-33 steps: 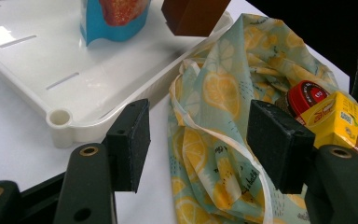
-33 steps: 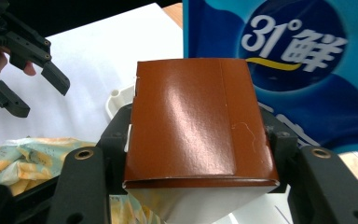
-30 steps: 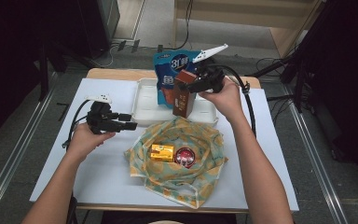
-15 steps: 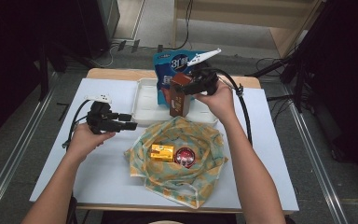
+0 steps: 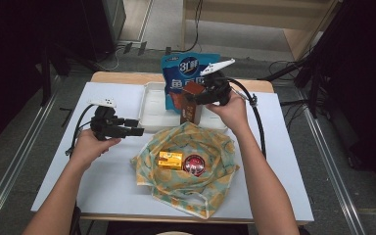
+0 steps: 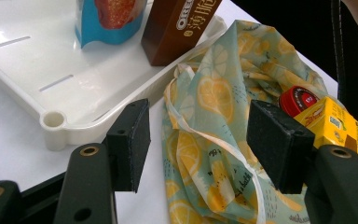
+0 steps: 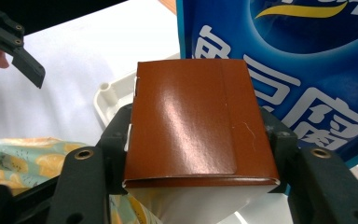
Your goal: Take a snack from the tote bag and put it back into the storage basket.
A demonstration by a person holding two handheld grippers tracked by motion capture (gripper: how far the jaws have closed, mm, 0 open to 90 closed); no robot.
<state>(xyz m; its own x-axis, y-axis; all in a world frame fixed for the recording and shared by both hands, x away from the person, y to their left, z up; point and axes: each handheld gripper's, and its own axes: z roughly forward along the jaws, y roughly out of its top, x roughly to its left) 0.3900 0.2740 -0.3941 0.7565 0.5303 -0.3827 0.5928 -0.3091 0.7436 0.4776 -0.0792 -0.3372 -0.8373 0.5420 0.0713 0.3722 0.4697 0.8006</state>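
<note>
The right tool (image 7: 198,140) pinches the brown box (image 7: 198,126) between its jaws, holding it upright over the white tray (image 5: 149,105), directly in front of the blue bag (image 7: 298,60). The left tool (image 6: 200,140) is spread, with the lemon-print cloth (image 6: 214,135) ahead of it on the desk (image 5: 58,161).

Your right gripper (image 5: 194,98) had the brown box (image 5: 192,103) standing in the white tray (image 5: 149,105), hemmed by the blue bag (image 5: 181,68) just behind and the lemon-print cloth (image 5: 186,166) in front. Bare table (image 5: 112,171) lay around your left gripper (image 5: 134,127), and the tray's left half stood free
</note>
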